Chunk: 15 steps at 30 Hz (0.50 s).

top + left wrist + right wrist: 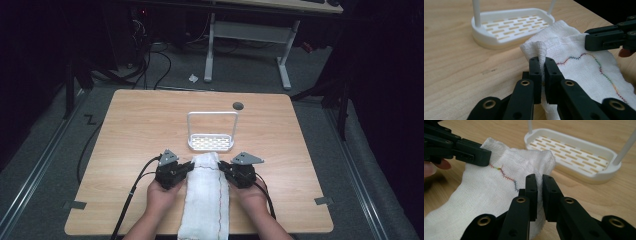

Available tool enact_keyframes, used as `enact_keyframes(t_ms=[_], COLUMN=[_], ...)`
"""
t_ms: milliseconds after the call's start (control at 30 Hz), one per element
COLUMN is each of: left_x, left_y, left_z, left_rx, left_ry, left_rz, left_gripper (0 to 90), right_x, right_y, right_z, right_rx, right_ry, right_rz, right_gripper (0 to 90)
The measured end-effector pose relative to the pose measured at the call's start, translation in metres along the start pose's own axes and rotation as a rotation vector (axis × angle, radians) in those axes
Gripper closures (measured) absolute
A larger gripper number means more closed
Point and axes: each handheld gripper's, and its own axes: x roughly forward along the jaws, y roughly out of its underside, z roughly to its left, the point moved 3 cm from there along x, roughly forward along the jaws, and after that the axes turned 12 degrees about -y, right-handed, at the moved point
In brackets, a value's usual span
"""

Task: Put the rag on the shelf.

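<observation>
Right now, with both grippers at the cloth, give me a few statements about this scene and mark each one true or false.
1. The left gripper is shut on the white cloth. True.
2. The right gripper hangs open above the table. False: it pinches the cloth's other edge.
3. The white rack lies beyond the cloth. True.
4. The cloth is draped over the rack's handle. False: it lies on the wooden table.
5. Coloured stitching runs along the cloth. True.

Lab/test bay: dark walls, grey carpet [320, 135], floor rails [37, 170], loose cables [150, 65], white-legged desk [282, 55] behind, taped markers [74, 204] on wood table [140, 120].
</observation>
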Motion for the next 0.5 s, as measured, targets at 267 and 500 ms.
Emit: enact_keyframes(t_ms=[267,500], left_x=[-0.021,-0.038], left_y=[-0.034,-0.064], left_z=[-0.011,-0.015], left_rx=[0.018,-0.001], left_ry=[-0.003,0.005], left_rz=[-0.1,-0.186], left_gripper=[85.9,85.9], right_x=[-0.014,-0.036], right_y=[-0.021,-0.052], right_z=[0.005,0.003], right_rx=[-0.064,-0.09], right_ry=[0.026,0.022], right_rz=[-0.062,-0.172], right_gripper=[83.9,83.9])
